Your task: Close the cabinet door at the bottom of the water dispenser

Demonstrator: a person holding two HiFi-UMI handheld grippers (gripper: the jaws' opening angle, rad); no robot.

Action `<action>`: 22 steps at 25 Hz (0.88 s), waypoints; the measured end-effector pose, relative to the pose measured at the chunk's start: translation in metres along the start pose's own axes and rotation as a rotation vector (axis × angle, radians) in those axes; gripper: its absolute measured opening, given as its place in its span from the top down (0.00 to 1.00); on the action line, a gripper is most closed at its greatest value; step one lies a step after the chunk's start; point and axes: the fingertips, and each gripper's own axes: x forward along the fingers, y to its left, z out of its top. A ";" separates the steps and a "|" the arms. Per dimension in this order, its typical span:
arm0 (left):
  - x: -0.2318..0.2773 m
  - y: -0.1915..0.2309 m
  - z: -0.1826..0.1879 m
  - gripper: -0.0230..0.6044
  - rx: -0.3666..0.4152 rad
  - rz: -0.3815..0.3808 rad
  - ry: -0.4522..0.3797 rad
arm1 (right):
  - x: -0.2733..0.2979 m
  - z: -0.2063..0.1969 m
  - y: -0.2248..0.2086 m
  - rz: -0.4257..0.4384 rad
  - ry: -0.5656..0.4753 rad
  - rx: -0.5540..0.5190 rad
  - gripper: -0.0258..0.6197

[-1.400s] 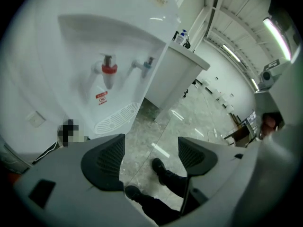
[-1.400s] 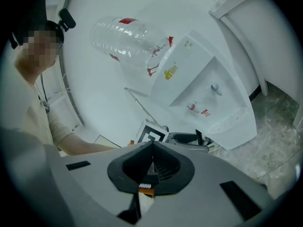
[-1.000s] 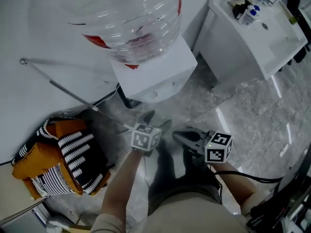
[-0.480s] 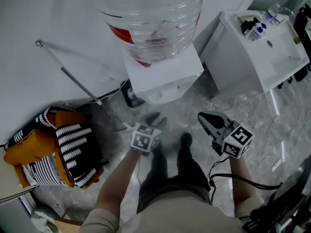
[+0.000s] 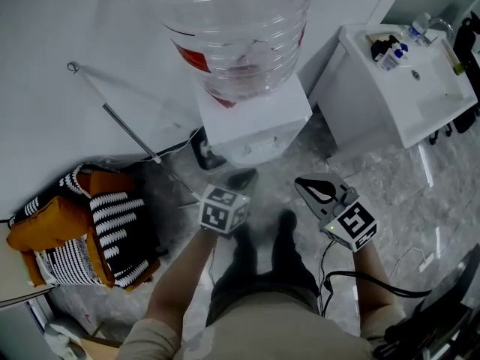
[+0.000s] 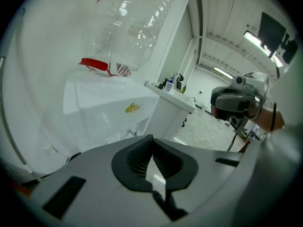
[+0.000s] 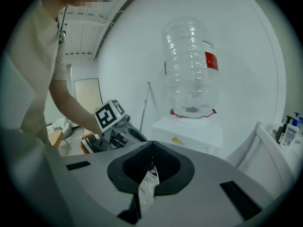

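Note:
The white water dispenser point(image 5: 259, 122) stands against the wall with a clear bottle point(image 5: 236, 28) on top. From the head view its top hides the bottom cabinet door. In the left gripper view its white front point(image 6: 109, 112) carries a yellow logo, and I cannot make out a door. My left gripper point(image 5: 241, 177) hangs just in front of the dispenser; its jaws have just been closing and now meet at the tips point(image 6: 151, 138) with nothing between them. My right gripper point(image 5: 307, 186) is to its right, clear of the dispenser, with its jaws together point(image 7: 151, 143) and empty.
An orange and striped bag point(image 5: 82, 231) lies on the floor at the left. A thin metal rod point(image 5: 127, 126) leans along the wall. A white cabinet point(image 5: 405, 88) with small bottles stands at the right. The person's legs point(image 5: 262, 253) are below the grippers.
The left jaws went from wide open to shut. Both grippers rose away from the floor. The right gripper rolled over and shifted right.

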 end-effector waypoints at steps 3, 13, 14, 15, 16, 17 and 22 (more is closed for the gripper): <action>-0.020 -0.018 0.023 0.98 -0.014 -0.045 -0.068 | -0.006 0.036 0.021 0.064 -0.099 0.031 0.95; -0.082 -0.041 0.055 0.98 0.053 -0.080 -0.188 | -0.017 0.101 0.071 0.191 -0.229 0.063 0.95; -0.088 -0.042 0.058 0.98 0.051 -0.082 -0.203 | -0.016 0.104 0.073 0.189 -0.229 0.049 0.95; -0.094 -0.041 0.061 0.98 0.047 -0.084 -0.217 | -0.016 0.107 0.074 0.181 -0.227 0.032 0.95; -0.100 -0.041 0.064 0.98 0.041 -0.088 -0.228 | -0.015 0.110 0.076 0.172 -0.224 0.017 0.95; -0.105 -0.041 0.066 0.98 0.036 -0.092 -0.237 | -0.014 0.111 0.077 0.164 -0.221 0.007 0.95; -0.132 -0.043 0.070 0.98 0.030 -0.110 -0.268 | -0.008 0.129 0.101 0.197 -0.249 -0.011 0.95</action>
